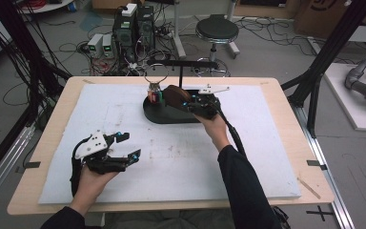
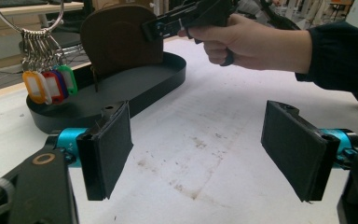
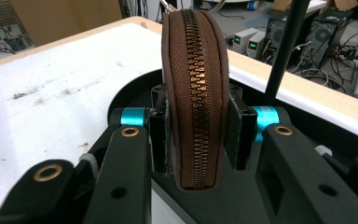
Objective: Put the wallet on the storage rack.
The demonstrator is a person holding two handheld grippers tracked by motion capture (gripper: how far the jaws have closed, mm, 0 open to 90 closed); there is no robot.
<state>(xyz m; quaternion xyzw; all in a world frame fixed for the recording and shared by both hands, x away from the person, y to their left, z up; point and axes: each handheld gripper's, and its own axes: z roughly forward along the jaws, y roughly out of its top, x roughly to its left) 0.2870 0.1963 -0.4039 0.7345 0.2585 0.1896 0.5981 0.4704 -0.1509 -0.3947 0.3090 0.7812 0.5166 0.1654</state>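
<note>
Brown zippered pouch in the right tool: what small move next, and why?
Probably ease the brown zippered pouch down until its bottom edge rests on the black oval tray, then open. The right tool clamps it upright, zipper edge toward the camera, over the tray beside the key ring with coloured tags. The left tool stands open, apart, over the white mat.

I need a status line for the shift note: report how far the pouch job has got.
Done: the right claw grips the brown zip pouch, upright over the black tray. In hand: carrying it, seemingly toward setting down. Left: release; the left claw waits open over the mat.
</note>
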